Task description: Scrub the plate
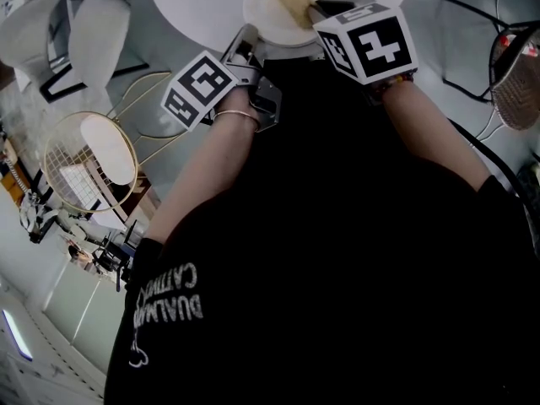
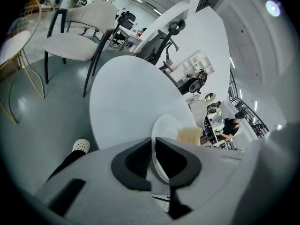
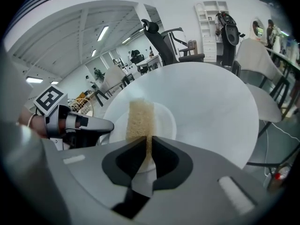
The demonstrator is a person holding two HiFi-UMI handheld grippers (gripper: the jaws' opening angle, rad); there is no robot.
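While my left gripper point(image 2: 153, 161) pinches the plate point(image 2: 165, 125), my right gripper point(image 3: 149, 156) squeezes the sponge point(image 3: 140, 118) on it; next I should rub firmly.

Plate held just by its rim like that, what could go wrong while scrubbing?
The left gripper pinches the plate only at its rim; scrubbing pressure could twist it loose onto the round table. The right gripper holds the sponge by one end, so it might slip out.
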